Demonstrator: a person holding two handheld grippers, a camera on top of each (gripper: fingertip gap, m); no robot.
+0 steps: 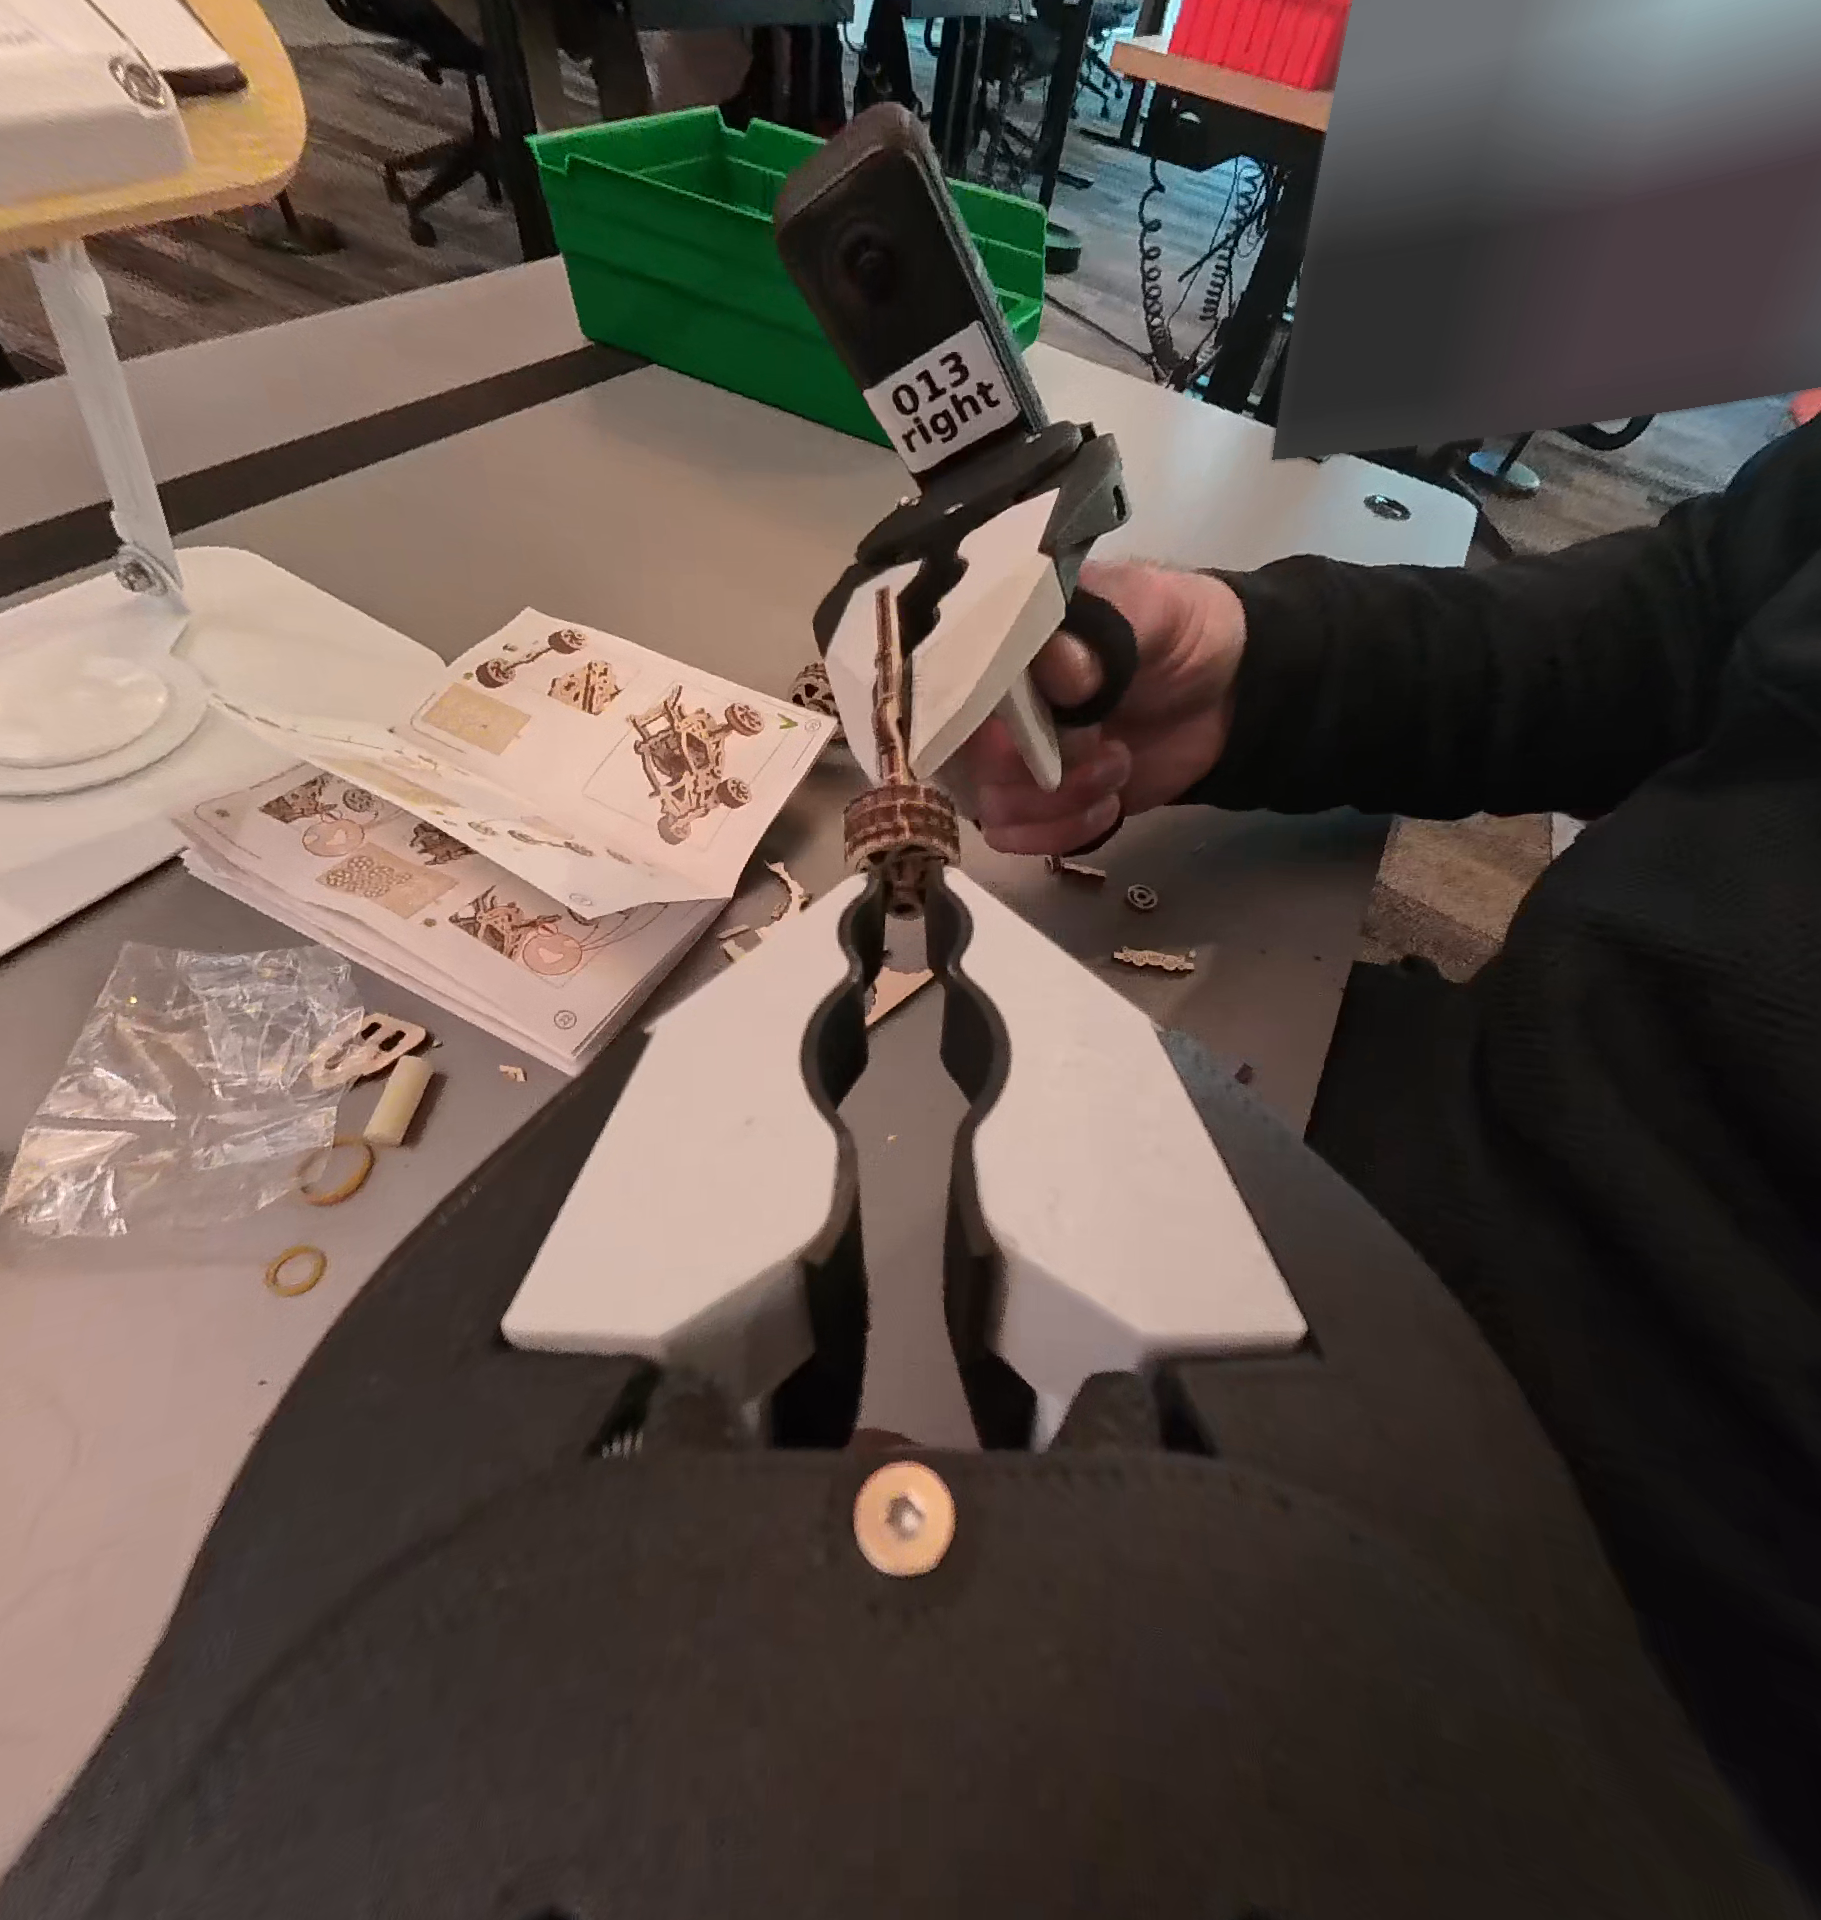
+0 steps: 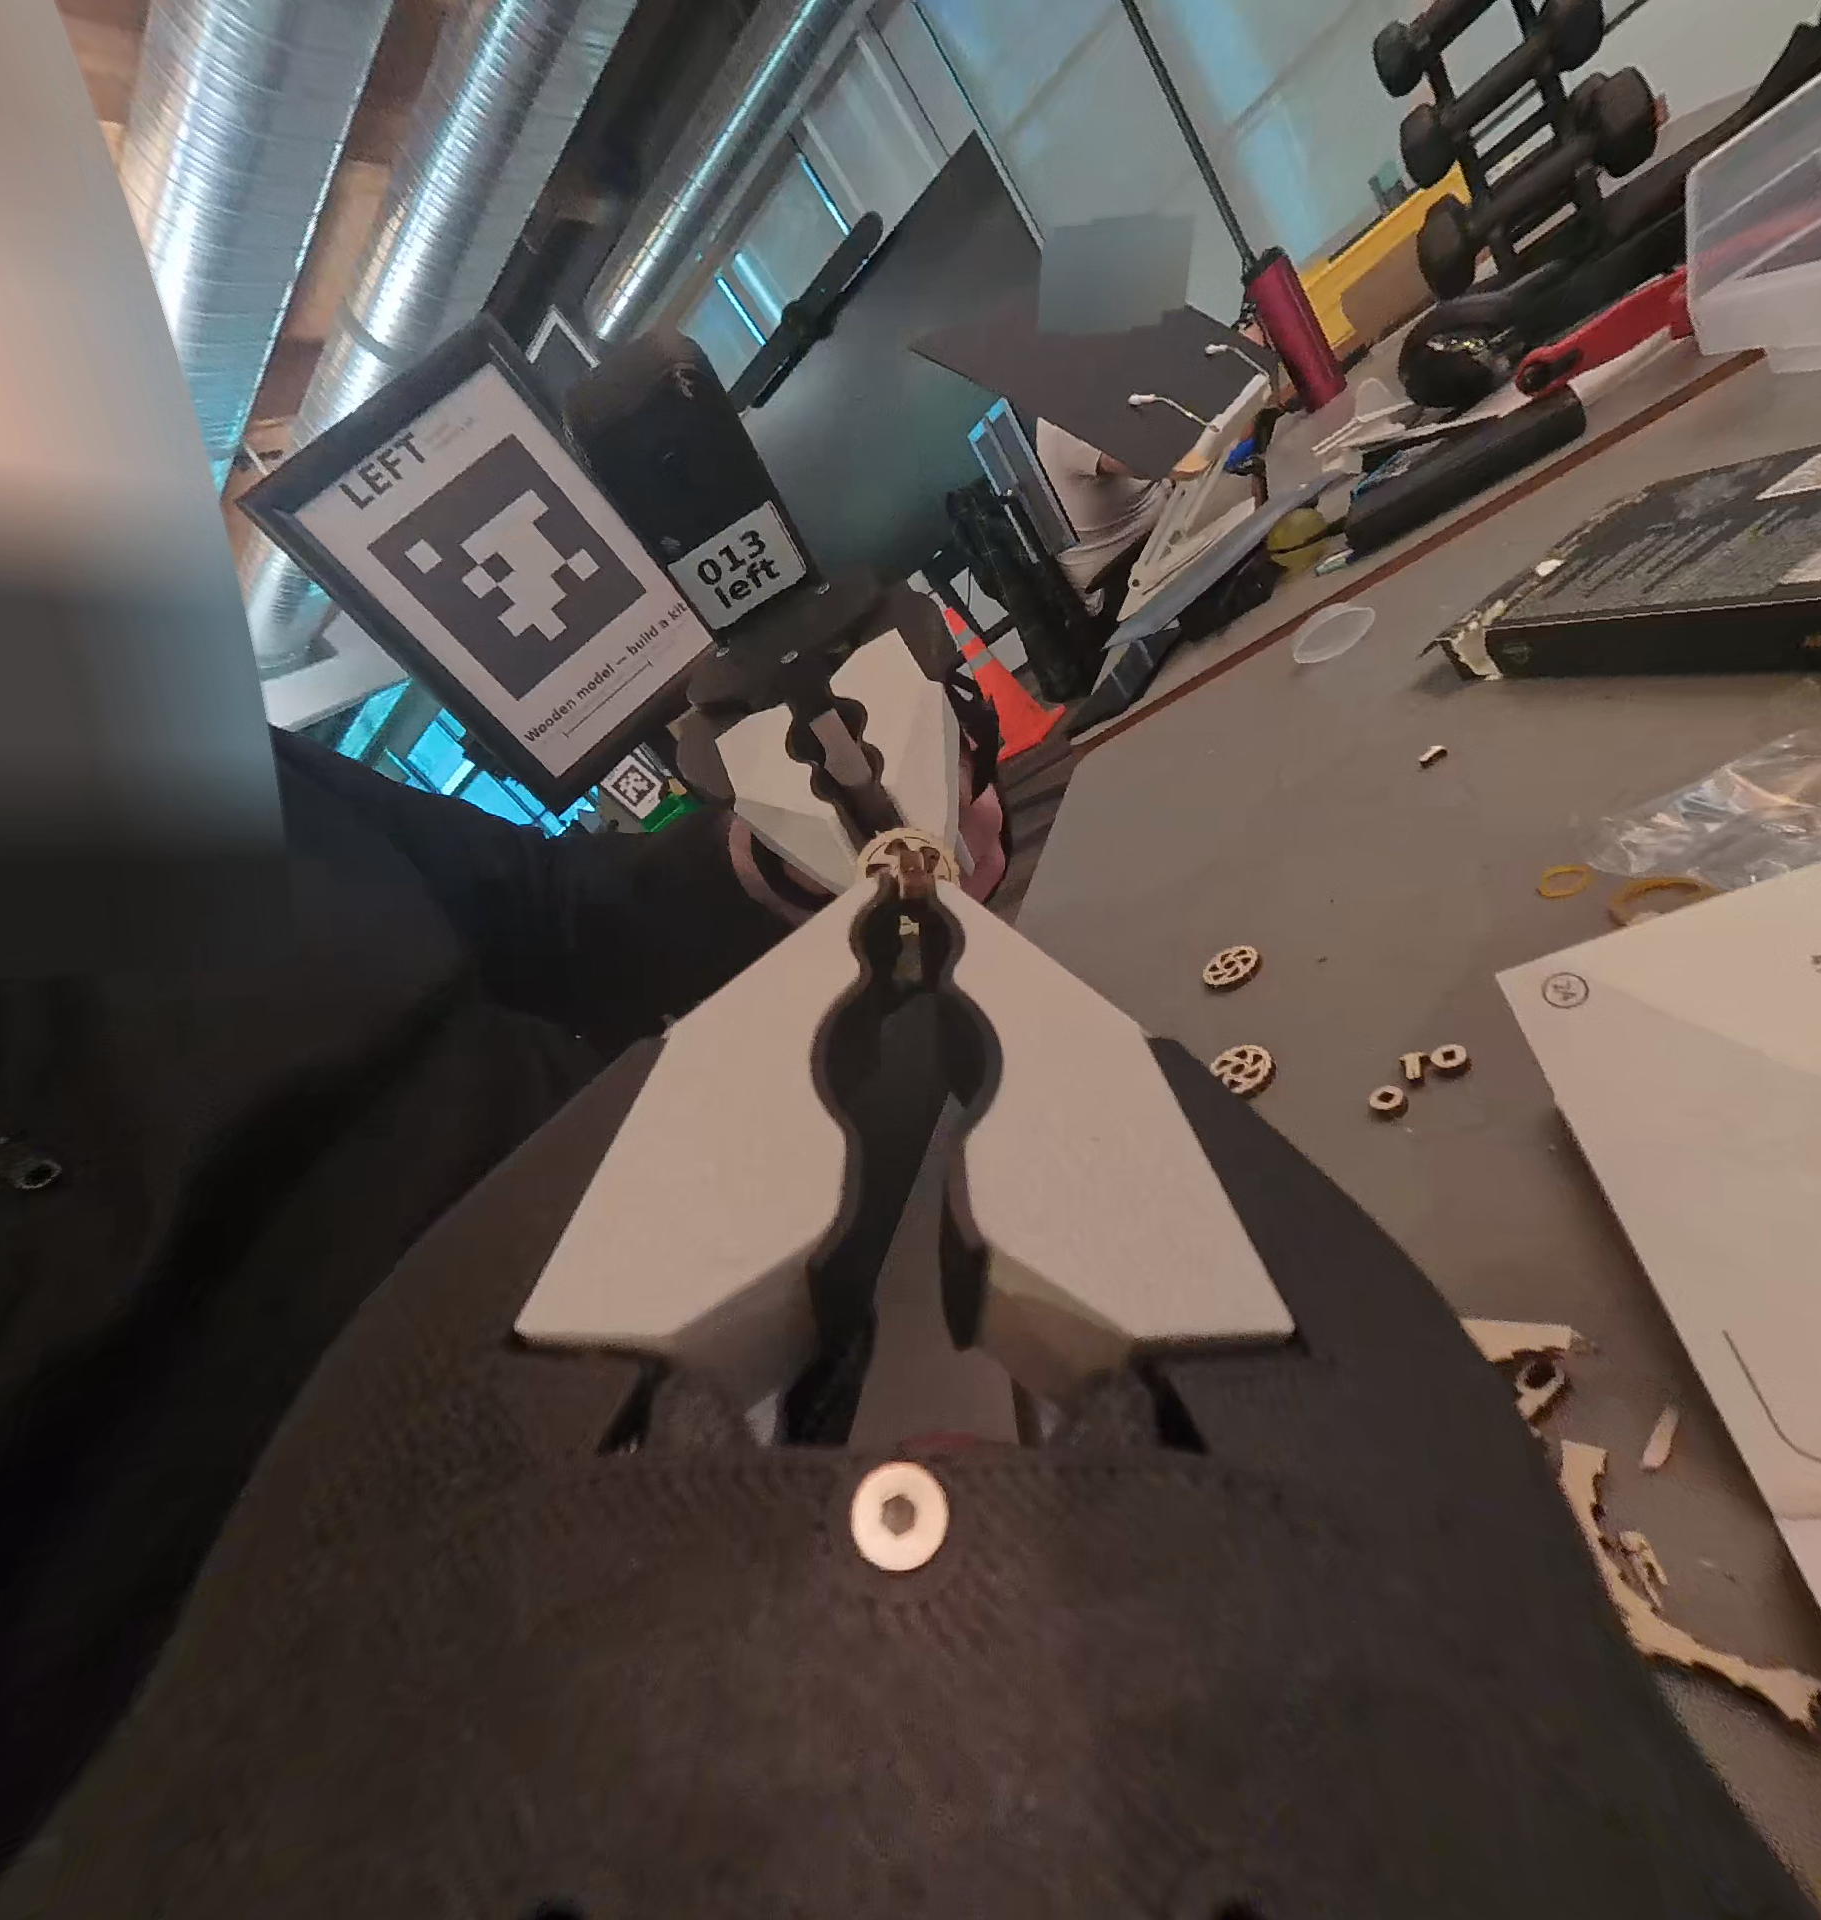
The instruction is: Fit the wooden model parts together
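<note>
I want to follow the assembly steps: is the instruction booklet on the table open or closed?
Open. The instruction booklet lies spread on the table, its upper page lifted and curling above the pages beneath, diagrams facing up.

- I see the wheel [image 1: 900, 822]: laser-cut wood, pale, dark-edged.
- Left gripper [image 1: 901, 894] fingers [image 1: 719, 1164]: matt white plastic.
- Bag [image 1: 184, 1081], lower left: glossy clear film.
- Booklet [image 1: 532, 769]: matt paper.

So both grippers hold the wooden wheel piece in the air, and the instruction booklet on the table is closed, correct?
Not quite: the instruction booklet lies open, as the left wrist view shows. The left gripper and right gripper do hold the wooden wheel piece in the air.
</note>
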